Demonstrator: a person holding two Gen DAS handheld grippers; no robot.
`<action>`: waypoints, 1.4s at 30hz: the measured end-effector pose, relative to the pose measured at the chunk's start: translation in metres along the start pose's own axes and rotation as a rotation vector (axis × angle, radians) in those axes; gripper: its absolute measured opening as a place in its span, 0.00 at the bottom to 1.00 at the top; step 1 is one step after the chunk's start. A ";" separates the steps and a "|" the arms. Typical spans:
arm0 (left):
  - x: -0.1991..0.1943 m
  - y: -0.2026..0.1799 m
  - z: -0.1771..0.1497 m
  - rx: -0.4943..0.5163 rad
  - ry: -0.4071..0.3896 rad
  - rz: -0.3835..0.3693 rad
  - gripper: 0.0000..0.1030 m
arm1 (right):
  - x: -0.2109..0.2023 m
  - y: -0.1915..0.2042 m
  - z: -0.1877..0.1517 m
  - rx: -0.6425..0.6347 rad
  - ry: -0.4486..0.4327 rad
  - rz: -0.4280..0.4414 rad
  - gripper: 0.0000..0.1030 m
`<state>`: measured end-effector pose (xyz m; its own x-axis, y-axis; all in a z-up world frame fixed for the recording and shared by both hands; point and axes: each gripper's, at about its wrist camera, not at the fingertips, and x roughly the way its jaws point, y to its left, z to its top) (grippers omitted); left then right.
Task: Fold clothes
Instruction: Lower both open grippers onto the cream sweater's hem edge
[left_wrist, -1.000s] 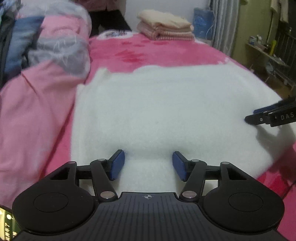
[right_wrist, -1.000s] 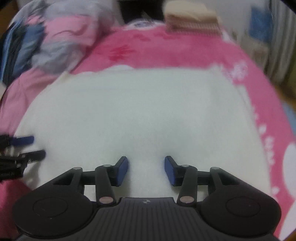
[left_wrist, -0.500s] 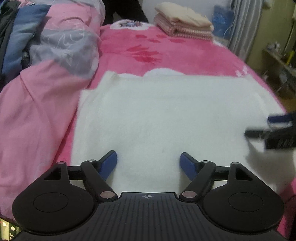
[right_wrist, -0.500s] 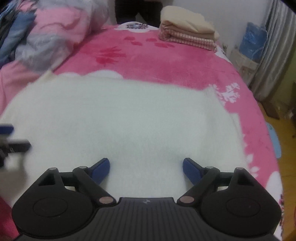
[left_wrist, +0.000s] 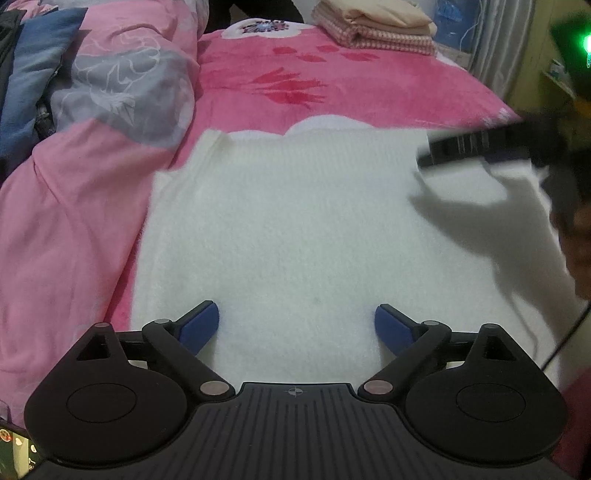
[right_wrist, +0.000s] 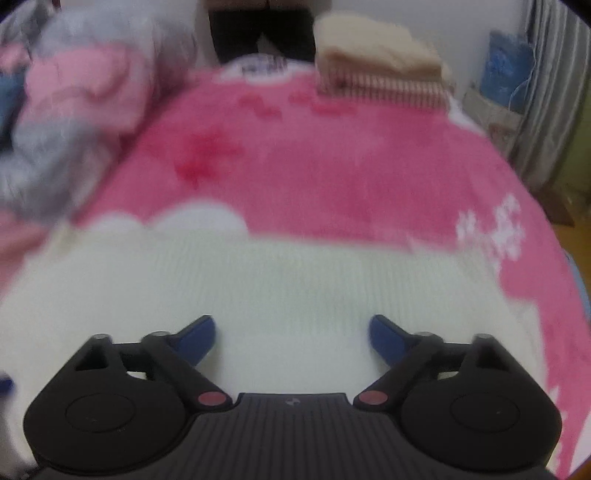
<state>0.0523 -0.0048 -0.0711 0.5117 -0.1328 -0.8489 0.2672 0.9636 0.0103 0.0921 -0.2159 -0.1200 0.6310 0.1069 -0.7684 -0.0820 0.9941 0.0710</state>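
A white knitted garment (left_wrist: 303, 229) lies spread flat on a pink bedspread (left_wrist: 332, 92). My left gripper (left_wrist: 297, 326) hovers over its near edge, open wide, nothing between its blue pads. In the left wrist view the right gripper shows as a blurred black shape (left_wrist: 476, 147) over the garment's far right corner. My right gripper (right_wrist: 291, 338) is also open and empty above the white garment (right_wrist: 258, 288); this view is blurred by motion.
A stack of folded cream and checked clothes (left_wrist: 373, 24) sits at the far end of the bed. A heaped pink, grey and blue quilt (left_wrist: 85, 110) lies along the left. Curtains (right_wrist: 550, 74) and a blue bag (right_wrist: 506, 66) stand at the right, beyond the bed.
Both grippers opened wider and lifted back from the garment. The right gripper swung up and toward the far right corner of the garment.
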 end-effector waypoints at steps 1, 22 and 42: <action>0.000 -0.001 0.001 0.000 0.004 0.003 0.92 | 0.005 0.001 0.002 0.006 0.008 -0.002 0.89; 0.005 -0.011 0.001 0.027 0.022 0.067 1.00 | -0.046 0.002 -0.042 -0.074 -0.001 -0.051 0.89; 0.007 -0.021 -0.001 0.060 0.016 0.119 1.00 | -0.073 0.020 -0.099 -0.158 -0.012 -0.021 0.93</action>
<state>0.0498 -0.0259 -0.0779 0.5298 -0.0142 -0.8480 0.2541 0.9566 0.1428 -0.0320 -0.2056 -0.1249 0.6427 0.0871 -0.7612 -0.1885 0.9810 -0.0469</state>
